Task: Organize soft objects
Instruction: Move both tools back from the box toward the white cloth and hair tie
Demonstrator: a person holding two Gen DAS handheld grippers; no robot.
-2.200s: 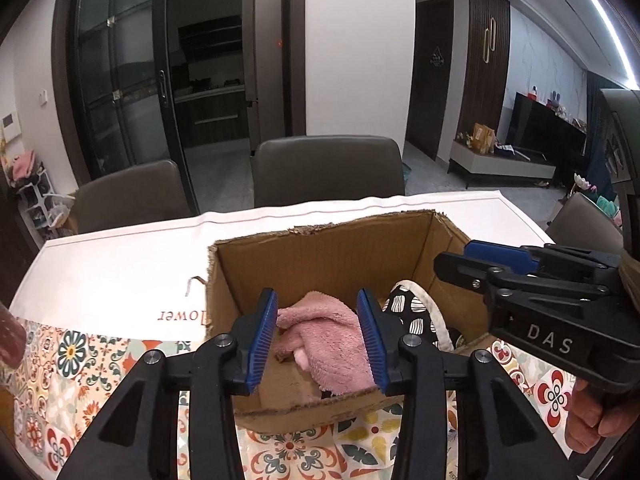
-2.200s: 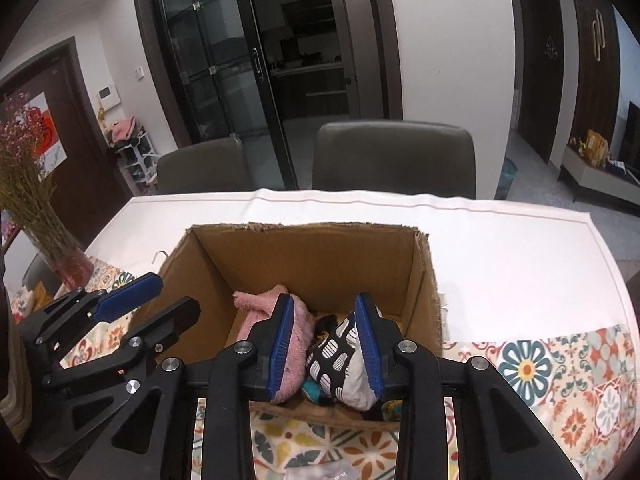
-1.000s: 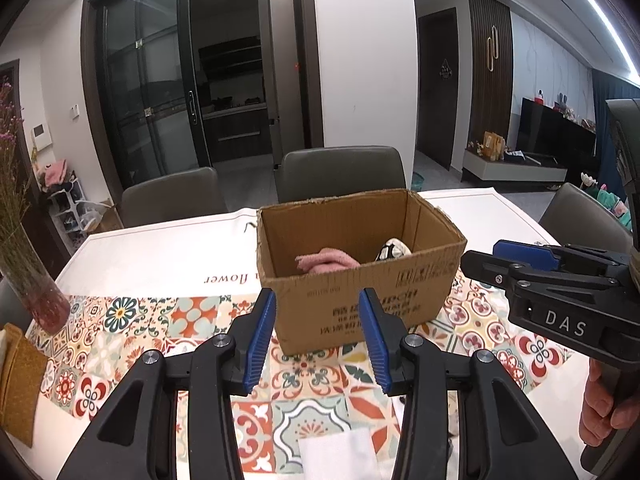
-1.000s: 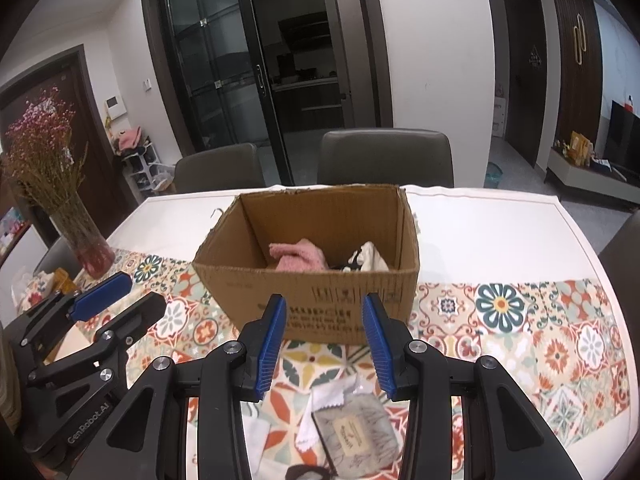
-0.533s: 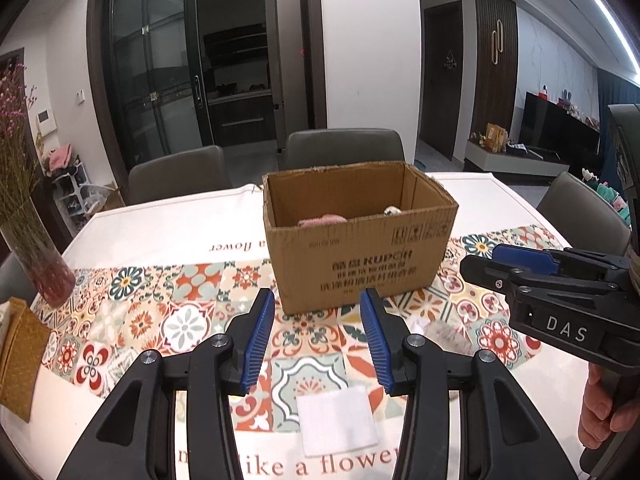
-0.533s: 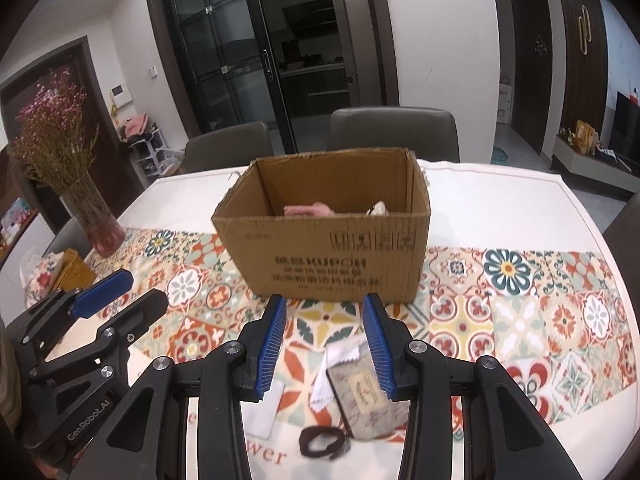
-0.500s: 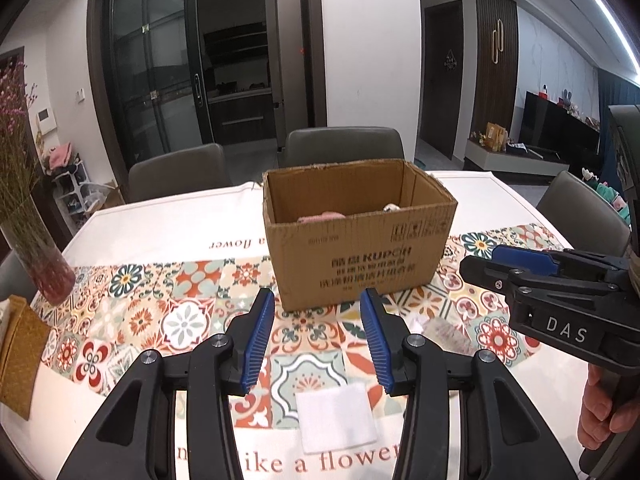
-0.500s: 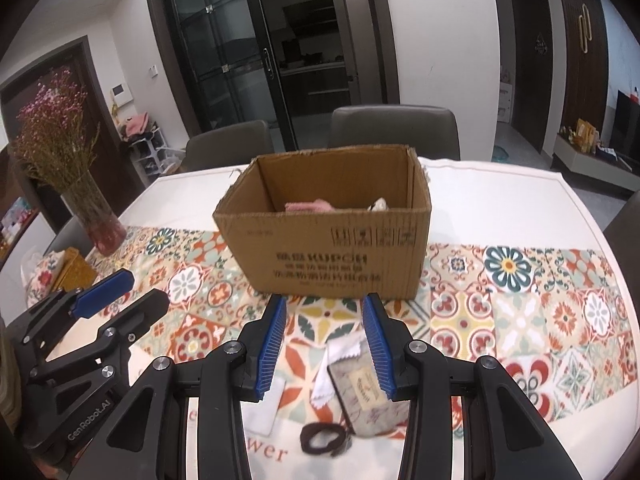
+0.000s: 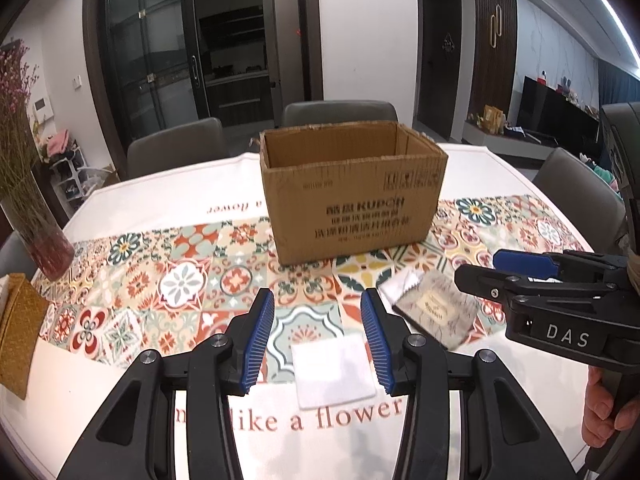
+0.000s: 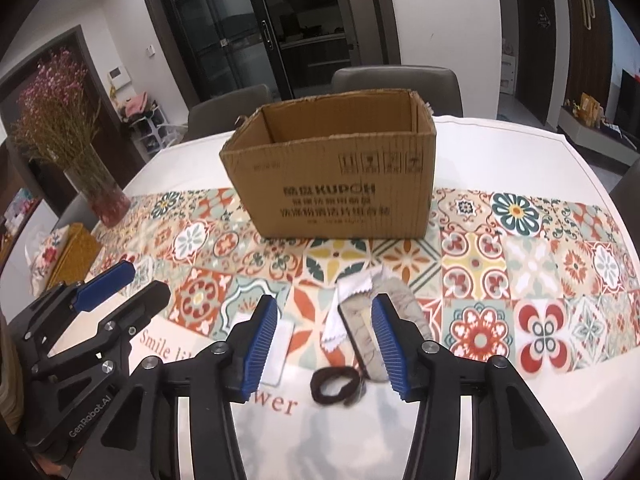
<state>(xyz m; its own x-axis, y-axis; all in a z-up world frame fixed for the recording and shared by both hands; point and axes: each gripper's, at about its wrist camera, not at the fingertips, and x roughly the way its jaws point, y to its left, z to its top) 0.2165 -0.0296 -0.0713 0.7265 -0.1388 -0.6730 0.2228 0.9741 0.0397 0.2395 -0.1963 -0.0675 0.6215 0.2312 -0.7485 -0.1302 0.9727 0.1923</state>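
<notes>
A brown cardboard box [image 9: 352,196] [image 10: 340,184] stands open-topped mid-table; its contents are hidden from here. My left gripper [image 9: 318,344] is open and empty above a white folded cloth [image 9: 332,370], which also shows in the right wrist view [image 10: 280,340]. My right gripper [image 10: 326,350] is open and empty over a grey patterned pouch [image 10: 380,320] [image 9: 436,312], with a thin white cloth [image 10: 344,316] beside it and a dark brown hair band [image 10: 336,384] in front. The right gripper also shows in the left wrist view [image 9: 520,272].
A glass vase of dried pink flowers [image 10: 96,184] [image 9: 36,236] stands at the table's left. A yellow woven mat [image 9: 16,332] [image 10: 76,256] lies at the left edge. Grey chairs [image 9: 340,114] stand behind the table. A tiled-pattern runner [image 10: 520,264] crosses the table.
Both grippers have drawn back from the box and sunk lower toward the table's near side. The pink towel and spotted item inside the box have dropped out of sight behind its wall.
</notes>
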